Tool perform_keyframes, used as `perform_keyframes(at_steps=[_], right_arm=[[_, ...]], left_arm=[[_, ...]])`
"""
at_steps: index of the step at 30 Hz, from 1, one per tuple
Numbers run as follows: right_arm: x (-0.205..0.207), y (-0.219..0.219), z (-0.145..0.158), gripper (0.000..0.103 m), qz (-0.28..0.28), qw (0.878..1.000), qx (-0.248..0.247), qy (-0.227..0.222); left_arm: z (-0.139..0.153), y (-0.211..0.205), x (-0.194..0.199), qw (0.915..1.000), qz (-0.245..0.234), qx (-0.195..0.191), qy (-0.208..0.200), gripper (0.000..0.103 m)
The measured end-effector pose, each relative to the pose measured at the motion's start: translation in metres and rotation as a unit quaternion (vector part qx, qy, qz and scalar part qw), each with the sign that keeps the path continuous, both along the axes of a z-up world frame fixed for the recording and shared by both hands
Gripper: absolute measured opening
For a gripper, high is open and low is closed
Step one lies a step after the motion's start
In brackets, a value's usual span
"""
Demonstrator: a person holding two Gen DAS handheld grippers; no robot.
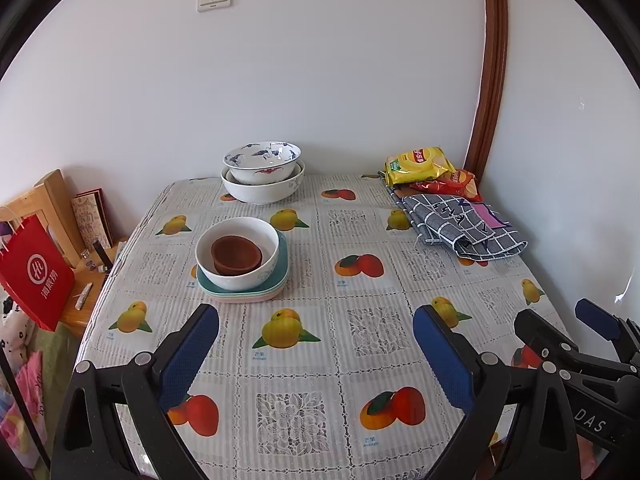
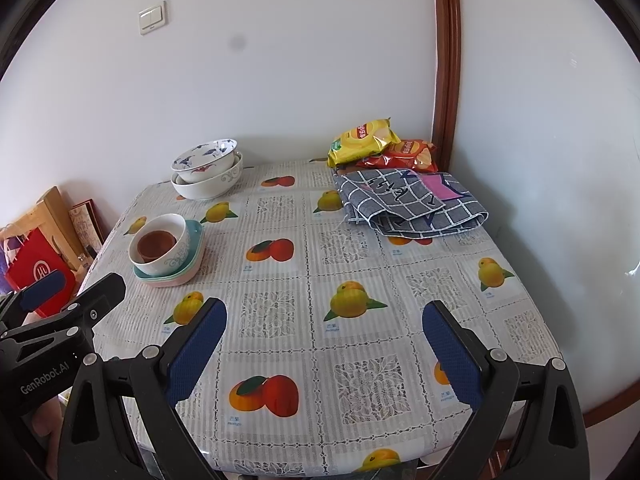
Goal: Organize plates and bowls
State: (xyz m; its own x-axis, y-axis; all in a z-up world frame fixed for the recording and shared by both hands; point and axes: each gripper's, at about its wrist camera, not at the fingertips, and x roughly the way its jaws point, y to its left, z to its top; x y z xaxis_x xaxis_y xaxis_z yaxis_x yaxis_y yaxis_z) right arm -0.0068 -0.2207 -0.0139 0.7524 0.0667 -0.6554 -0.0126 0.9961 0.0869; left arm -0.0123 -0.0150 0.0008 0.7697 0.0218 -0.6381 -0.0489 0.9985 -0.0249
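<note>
Both tongs spread wide, empty, above near edge of bench [image 1: 320, 240]; dishes in two stacks at far left.

Left tongs [image 1: 316, 354] and right tongs [image 2: 324, 350] held side by side, blue pads apart, gripping nothing. Near stack: brown bowl [image 1: 236, 255] nested in white bowl [image 1: 237, 252], set on teal plate [image 1: 282, 268] over further plates. Far stack by wall: blue-patterned bowl [image 1: 262, 161] nested in larger white bowl [image 1: 262, 190]. Far right corner: yellow bag [image 1: 418, 165], red bag [image 1: 450, 183], folded checked cloth [image 1: 460, 226]. Red paper bag [image 1: 34, 276] left of bench.
</note>
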Motion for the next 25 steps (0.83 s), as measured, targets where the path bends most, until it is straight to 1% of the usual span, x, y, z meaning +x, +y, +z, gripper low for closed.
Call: perform_keyframes(at_steps=[20, 23, 25], right_arm=[[0.001, 0.005, -0.003, 0.097, 0.001, 1.0, 0.003, 0.003], [0.003, 0.008, -0.005, 0.097, 0.002, 1.0, 0.003, 0.004], [0.005, 0.01, -0.007, 0.097, 0.004, 1.0, 0.003, 0.005]], left_arm=[[-0.002, 0.006, 0.0, 0.9999, 0.008, -0.005, -0.001, 0.099], [-0.002, 0.009, 0.001, 0.9999, 0.011, -0.005, -0.005, 0.099], [-0.002, 0.009, -0.001, 0.9999, 0.005, -0.004, -0.012, 0.099]])
